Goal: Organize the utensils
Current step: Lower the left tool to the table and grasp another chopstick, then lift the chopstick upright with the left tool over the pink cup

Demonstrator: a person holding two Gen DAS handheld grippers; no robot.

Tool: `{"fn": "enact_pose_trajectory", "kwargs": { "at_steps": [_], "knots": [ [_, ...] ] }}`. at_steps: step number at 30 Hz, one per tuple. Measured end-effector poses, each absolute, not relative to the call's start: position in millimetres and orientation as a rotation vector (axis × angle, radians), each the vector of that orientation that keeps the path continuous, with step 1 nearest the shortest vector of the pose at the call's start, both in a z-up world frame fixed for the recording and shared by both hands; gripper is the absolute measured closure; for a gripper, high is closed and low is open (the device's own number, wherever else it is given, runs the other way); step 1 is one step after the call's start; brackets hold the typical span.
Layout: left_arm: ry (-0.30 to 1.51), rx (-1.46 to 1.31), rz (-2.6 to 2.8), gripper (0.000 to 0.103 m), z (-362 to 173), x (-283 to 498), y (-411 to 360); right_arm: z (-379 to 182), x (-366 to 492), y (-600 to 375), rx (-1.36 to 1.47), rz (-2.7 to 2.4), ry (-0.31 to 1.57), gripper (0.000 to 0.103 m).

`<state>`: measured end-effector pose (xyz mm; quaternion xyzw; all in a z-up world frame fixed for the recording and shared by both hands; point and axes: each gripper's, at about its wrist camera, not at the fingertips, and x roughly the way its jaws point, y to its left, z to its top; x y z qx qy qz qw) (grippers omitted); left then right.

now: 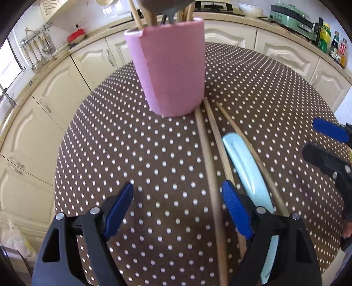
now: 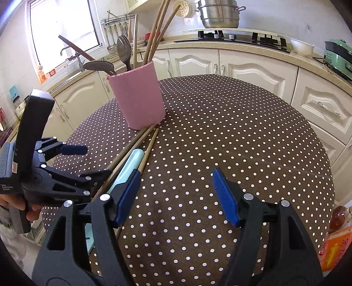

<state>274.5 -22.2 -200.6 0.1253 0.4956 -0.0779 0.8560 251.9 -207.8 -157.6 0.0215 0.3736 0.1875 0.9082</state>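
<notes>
While the round table (image 2: 242,123) with its brown dotted cloth is filling most of both views, a pale cabinet row (image 2: 253,66) is curving behind it from nine o'clock to three o'clock. A steel pot (image 2: 217,14) is sitting on the stove at twelve o'clock in the right wrist view.

The pink holder (image 2: 137,99) is standing upright on the table at about eleven o'clock in the right wrist view. Long sticks, a dark fork (image 2: 124,49) and a spoon (image 2: 99,65) are sticking out of its top.

Three wooden sticks (image 1: 209,167) are lying flat on the cloth. Their far ends are reaching the foot of the holder. A light blue utensil (image 1: 246,171) is lying between two of them, at five o'clock in the left wrist view; what kind of utensil it is, I cannot tell.

The left gripper (image 1: 178,209) is hovering over the cloth with its jaws standing wide and nothing pressed between them. Its right finger is passing in front of the sticks and the blue utensil. The right gripper (image 2: 176,195) is also standing wide and is holding nothing; only dotted cloth is showing between its fingers. A hand (image 2: 19,206) is gripping the left tool at nine o'clock in the right wrist view.
</notes>
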Motion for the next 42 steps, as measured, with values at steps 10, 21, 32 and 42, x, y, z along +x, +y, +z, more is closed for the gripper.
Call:
{"fn": "enact_pose_trajectory", "kwargs": {
  "at_steps": [10, 21, 32, 42],
  "knots": [
    [1.057, 0.126, -0.252, 0.097, -197, 290, -33, -162, 263, -189, 0.011, 0.459, 0.914, 0.036],
    [1.034, -0.115, -0.153, 0.097, -199, 245, 16, -173, 272, -151, -0.115, 0.472, 1.014, 0.036],
    [1.078, -0.100, -0.098, 0.096, -196, 270, 29, -171, 294, -123, -0.276, 0.501, 1.162, 0.061],
    [1.088, -0.114, -0.133, 0.097, -196, 302, 32, -163, 334, -114, -0.281, 0.514, 1.247, 0.096]
  ]
}}
